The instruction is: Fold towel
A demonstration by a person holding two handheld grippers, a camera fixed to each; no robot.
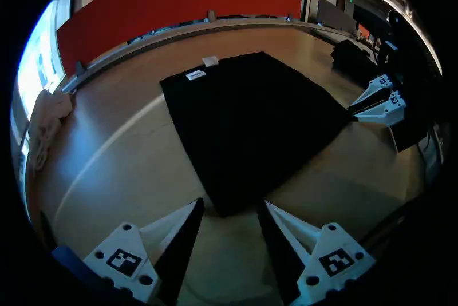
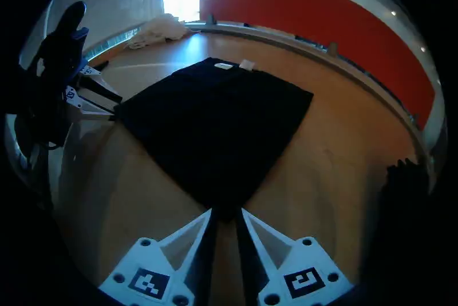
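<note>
Black towel (image 1: 252, 117) flat on table (image 1: 131, 151). L gripper (image 1: 230, 203) — fingers wide, released, corner at 6 o'clock. R gripper (image 2: 225, 211) — narrow gap, not clenched, corner btwn tips.

The black towel (image 1: 252, 128) lies spread flat on the wooden table (image 1: 114, 157), short of its far edge, 2 small white tags (image 1: 196, 75) at its far corner.

Left gripper (image 1: 232, 214) fingers spread; right gripper (image 2: 224, 217) narrower (grip unclear).
</note>
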